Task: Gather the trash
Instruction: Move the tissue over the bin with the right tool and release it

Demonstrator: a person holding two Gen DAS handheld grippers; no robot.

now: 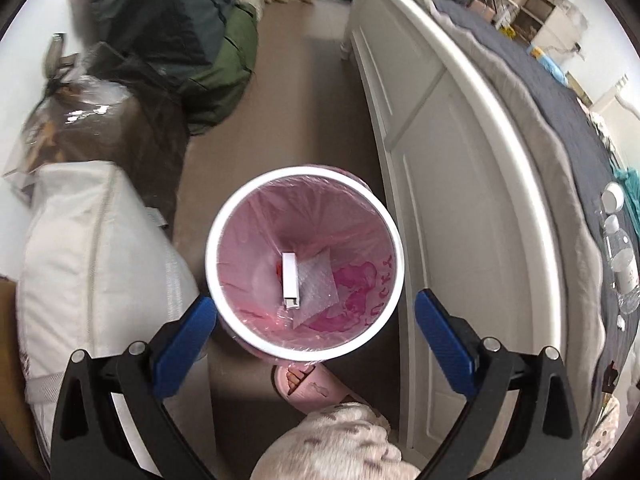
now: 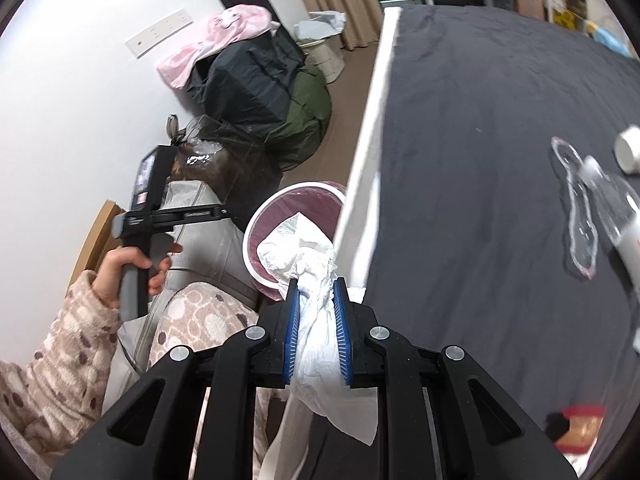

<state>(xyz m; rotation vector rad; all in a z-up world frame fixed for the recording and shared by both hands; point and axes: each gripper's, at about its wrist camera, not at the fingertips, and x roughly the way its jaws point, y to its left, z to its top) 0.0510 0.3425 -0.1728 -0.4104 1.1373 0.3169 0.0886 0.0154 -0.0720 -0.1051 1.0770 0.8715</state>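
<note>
Right gripper: your right gripper [image 2: 316,284] was clamped on a crumpled white tissue [image 2: 304,256], its blue pads [image 2: 292,320] pressing in from both sides, with paper spilling out ahead of and behind the jaws.
Left gripper: your left gripper [image 1: 310,312] hung wide apart with nothing between its blue pads [image 1: 188,340], pointing steeply down over the bin.
Bin: the white-rimmed trash bin [image 1: 240,208] with its pink liner stood on the brown floor just beside the white bed frame [image 1: 440,140].
Bin contents: a small white box [image 1: 289,280] lay on a clear plastic wrapper [image 1: 316,292] at the bottom.
Tissue position: in your right view it sat in front of the bin's rim [image 2: 256,216], near the bed's edge; whether it was over the opening you could not tell.
Left hand: your left hand [image 2: 128,268], in a spotted fleece sleeve [image 2: 60,340], gripped the handle.
Bed top: an empty clear bottle [image 2: 612,208], a clear plastic tray [image 2: 580,208] and a white cap [image 2: 630,148] lay on the dark sheet [image 2: 480,120]; a blurred red-and-tan item [image 2: 582,428] lay nearer.
Floor: a pink slipper [image 1: 304,384] was just below the bin.
</note>
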